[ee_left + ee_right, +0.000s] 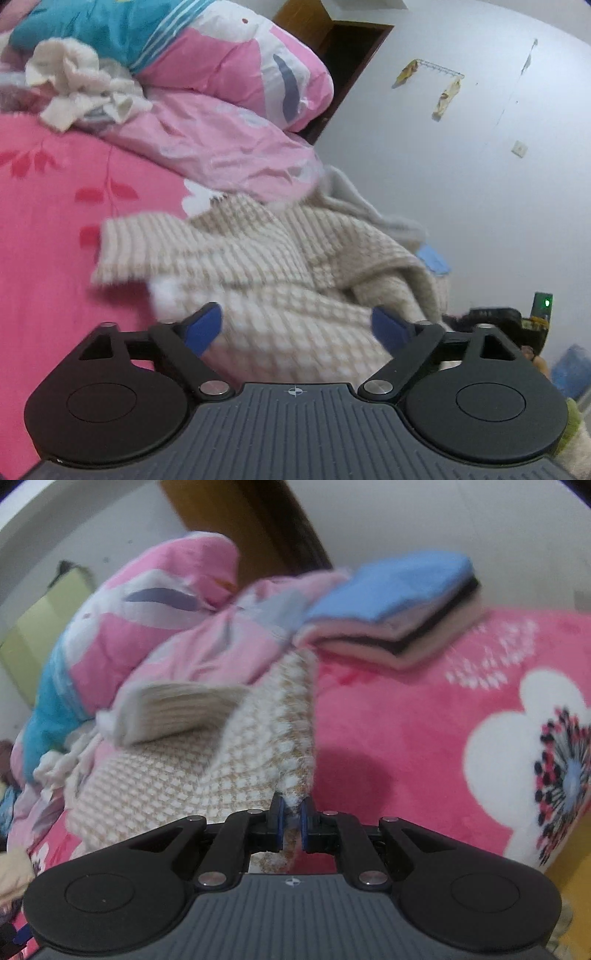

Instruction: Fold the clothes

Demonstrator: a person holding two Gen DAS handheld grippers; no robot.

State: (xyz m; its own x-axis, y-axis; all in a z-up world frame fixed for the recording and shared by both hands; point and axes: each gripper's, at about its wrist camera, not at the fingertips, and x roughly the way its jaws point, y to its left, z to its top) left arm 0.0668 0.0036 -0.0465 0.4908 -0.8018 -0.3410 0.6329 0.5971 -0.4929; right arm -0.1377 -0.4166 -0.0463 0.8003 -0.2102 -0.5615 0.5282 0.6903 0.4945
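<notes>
Now the left claw (295,325) stands spread wide, nothing between its pads, over the beige knit sweater (280,266) lying rumpled on the pink bed (48,229). Rightward, the right claw (291,825) pinches the sweater's edge; folded clothes (399,616) are stacked beyond.

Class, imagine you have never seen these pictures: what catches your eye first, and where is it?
The bright pink floral bedspread fills the right wrist view. A cream knit sweater lies across it, its edge pinched in the right gripper. Behind it, a neat stack of folded clothes topped in blue.
</notes>
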